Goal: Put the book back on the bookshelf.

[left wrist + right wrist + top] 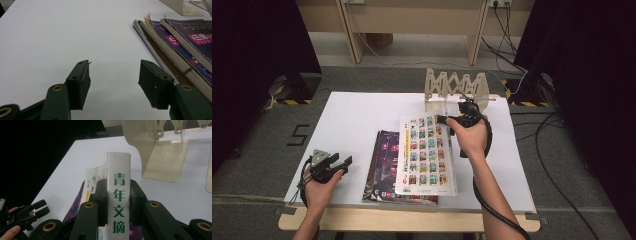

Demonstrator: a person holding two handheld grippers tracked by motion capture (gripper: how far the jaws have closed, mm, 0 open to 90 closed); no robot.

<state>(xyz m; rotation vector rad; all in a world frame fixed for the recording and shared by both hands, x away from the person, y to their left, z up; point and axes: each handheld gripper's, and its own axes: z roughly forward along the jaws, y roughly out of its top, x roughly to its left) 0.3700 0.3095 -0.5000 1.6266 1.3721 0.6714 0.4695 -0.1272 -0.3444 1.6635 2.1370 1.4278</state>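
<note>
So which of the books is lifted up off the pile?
The white one with the grid of little colourful pictures, clamped by its spine in the right gripper. The dark purple ones lie flat on the table.

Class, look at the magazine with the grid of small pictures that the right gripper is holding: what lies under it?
Under the gridded magazine lies a stack of purple-covered magazines, on the white table. The lifted magazine covers the stack's right part, so anything there stays hidden.
</note>
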